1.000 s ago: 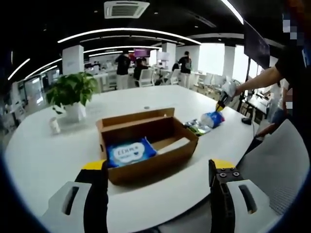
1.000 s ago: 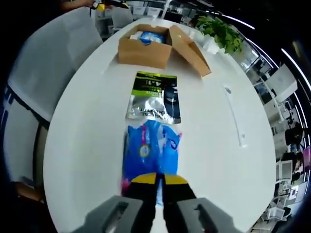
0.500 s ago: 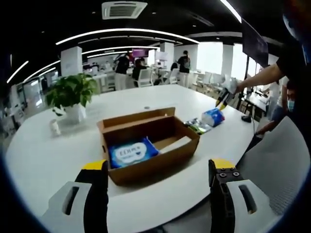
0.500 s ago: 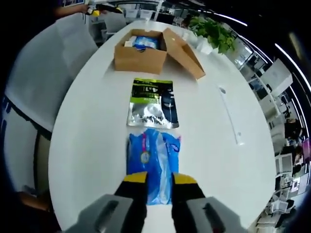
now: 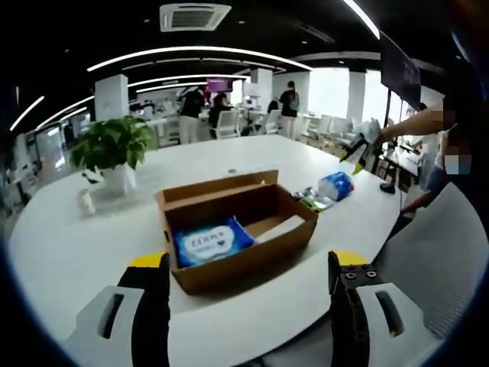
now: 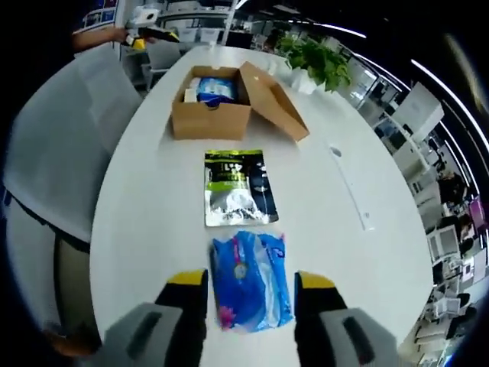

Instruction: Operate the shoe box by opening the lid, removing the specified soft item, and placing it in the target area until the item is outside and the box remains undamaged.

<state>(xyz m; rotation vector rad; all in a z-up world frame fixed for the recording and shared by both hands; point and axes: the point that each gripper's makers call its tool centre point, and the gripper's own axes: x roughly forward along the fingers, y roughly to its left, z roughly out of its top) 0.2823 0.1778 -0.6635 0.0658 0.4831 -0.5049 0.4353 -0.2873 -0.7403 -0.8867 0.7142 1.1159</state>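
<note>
Pretty bright office, curved ceiling strips point(image 5: 191, 52) glaring white above the table point(image 5: 69, 245); soft shadows, fisheye bending and blurring things near the edges.

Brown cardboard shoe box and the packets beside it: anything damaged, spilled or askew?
Nothing stands out. The brown cardboard shoe box sits open and intact, a blue packet inside; the blue plastic pack and silver-green pouch lie flat on the white table.

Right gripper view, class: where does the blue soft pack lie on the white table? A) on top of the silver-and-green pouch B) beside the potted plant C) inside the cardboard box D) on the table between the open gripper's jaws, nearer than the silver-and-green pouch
D: the blue soft pack rests on the white table between the spread jaws of the right gripper, with the silver-and-green pouch lying beyond it, toward the cardboard box.
</note>
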